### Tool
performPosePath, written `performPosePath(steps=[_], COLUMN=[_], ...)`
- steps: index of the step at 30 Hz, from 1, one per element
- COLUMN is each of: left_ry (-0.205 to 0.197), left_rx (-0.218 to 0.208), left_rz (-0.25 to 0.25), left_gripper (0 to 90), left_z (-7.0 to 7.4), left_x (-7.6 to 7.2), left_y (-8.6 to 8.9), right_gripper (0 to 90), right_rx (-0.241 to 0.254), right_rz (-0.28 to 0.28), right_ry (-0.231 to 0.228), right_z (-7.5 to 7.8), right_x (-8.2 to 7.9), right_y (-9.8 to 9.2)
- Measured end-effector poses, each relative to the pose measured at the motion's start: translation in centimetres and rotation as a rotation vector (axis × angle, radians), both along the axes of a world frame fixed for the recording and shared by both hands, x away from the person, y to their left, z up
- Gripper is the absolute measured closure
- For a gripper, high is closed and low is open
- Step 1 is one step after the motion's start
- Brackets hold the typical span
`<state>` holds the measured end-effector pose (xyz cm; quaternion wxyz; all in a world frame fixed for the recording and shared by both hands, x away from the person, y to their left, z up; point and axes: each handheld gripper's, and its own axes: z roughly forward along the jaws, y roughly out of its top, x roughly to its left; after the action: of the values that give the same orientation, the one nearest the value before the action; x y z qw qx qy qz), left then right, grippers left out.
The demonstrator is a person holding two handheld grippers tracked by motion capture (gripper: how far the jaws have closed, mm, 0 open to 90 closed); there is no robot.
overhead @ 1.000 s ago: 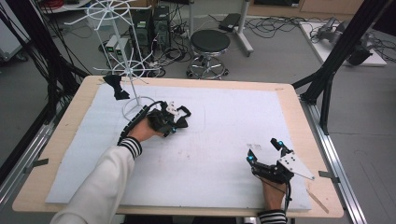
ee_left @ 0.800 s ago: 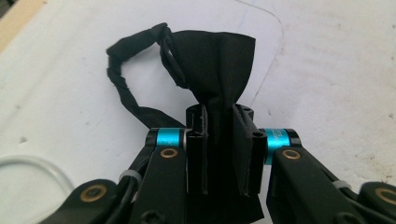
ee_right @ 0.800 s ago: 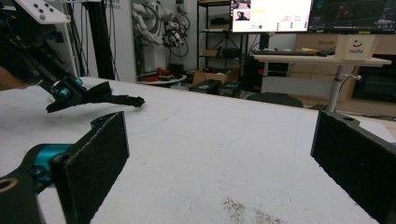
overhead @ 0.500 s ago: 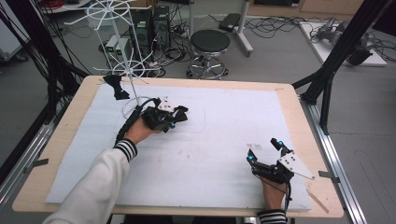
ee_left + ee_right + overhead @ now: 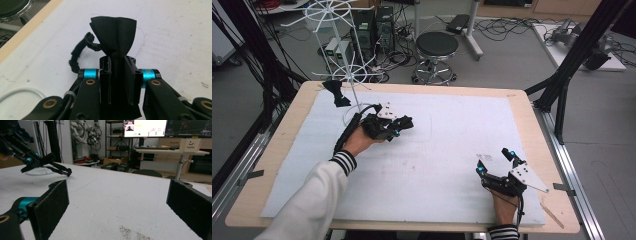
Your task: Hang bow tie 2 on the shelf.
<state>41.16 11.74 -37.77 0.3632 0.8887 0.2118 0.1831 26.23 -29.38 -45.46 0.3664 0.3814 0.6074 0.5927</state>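
Lifted left gripper [image 5: 117,80] pinches black bow tie [image 5: 113,37] between jaws

White rack [image 5: 343,55], stool [image 5: 436,47], monitors [image 5: 165,127] beyond table.

Left gripper up by the wire rack, right gripper parked low.

Upper left of centre, the left gripper [image 5: 404,123] holds a dark bow tie [image 5: 402,122] over the white-covered counter [image 5: 442,150], just beside the white wire rack [image 5: 343,75], where another black bow tie [image 5: 335,93] hangs. Lower right, the right gripper [image 5: 495,161] rests with jaws spread wide.
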Motion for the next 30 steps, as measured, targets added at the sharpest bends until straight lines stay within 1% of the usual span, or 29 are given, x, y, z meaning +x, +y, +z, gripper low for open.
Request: performPosePath(steps=[2, 3, 4, 5, 7, 11, 12, 14, 17, 19, 21, 24, 27, 28, 29, 30], left_ry=[-0.008, -0.019, -0.019, -0.021, -0.035, -0.044, -0.046, -0.048, -0.058, -0.062, -0.069, -0.071, -0.083, -0.09, -0.101, -0.105], left_rx=[-0.026, -0.048, -0.048, -0.064, -0.088, -0.099, -0.112, -0.111, -0.142, -0.148, -0.185, -0.193, -0.205, -0.208, -0.224, -0.227], left_rz=[0.001, -0.005, -0.005, -0.001, -0.009, -0.012, -0.011, -0.012, -0.006, -0.003, 0.007, 0.014, 0.004, 0.003, 0.004, 0.006], left_gripper=[76.4, 76.4, 76.4, 76.4, 76.4, 76.4, 76.4, 76.4, 76.4, 76.4, 76.4, 76.4, 76.4, 76.4, 76.3, 76.4], left_z=[0.5, 1.0, 1.0, 1.2, 1.8, 2.2, 2.3, 2.4, 2.8, 3.0, 3.5, 3.9, 4.4, 4.6, 5.0, 5.2], left_x=[-0.2, -0.5, -0.5, -0.7, -1.1, -1.5, -1.6, -1.7, -2.1, -2.2, -2.5, -2.8, -3.1, -3.3, -3.5, -3.6], left_y=[0.3, 0.7, 0.7, 0.8, 1.2, 1.4, 1.6, 1.6, 1.9, 2.1, 2.5, 2.8, 3.3, 3.4, 3.7, 3.8], right_gripper=[3.5, 3.5, 3.5, 3.5, 3.5, 3.5, 3.5, 3.5, 3.5, 3.5, 3.5, 3.5, 3.5, 3.5, 3.5, 3.5], right_rx=[-0.002, 0.0, 0.001, 0.001, 0.0, -0.001, -0.002, 0.0, -0.001, -0.003, -0.002, -0.004, -0.004, -0.004, -0.004, -0.004], right_rz=[0.001, 0.0, 0.0, -0.001, -0.001, -0.002, 0.0, -0.002, -0.001, -0.001, -0.001, -0.001, -0.002, -0.003, -0.002, -0.002], right_ry=[0.0, 0.0, 0.0, 0.0, 0.0, 0.001, 0.0, 0.0, 0.0, 0.0, 0.0, -0.002, -0.002, -0.002, -0.002, -0.002], right_z=[0.0, 0.0, 0.0, 0.0, 0.0, 0.0, 0.0, 0.0, 0.0, 0.0, 0.0, 0.0, 0.0, 0.0, 0.0, 0.0], right_x=[0.0, 0.0, 0.0, 0.0, 0.0, 0.0, 0.0, 0.0, 0.0, 0.0, 0.0, 0.0, 0.0, 0.0, 0.0, 0.0], right_y=[0.0, 0.0, 0.0, 0.0, 0.0, 0.0, 0.0, 0.0, 0.0, 0.0, 0.0, 0.0, 0.0, 0.0, 0.0, 0.0])
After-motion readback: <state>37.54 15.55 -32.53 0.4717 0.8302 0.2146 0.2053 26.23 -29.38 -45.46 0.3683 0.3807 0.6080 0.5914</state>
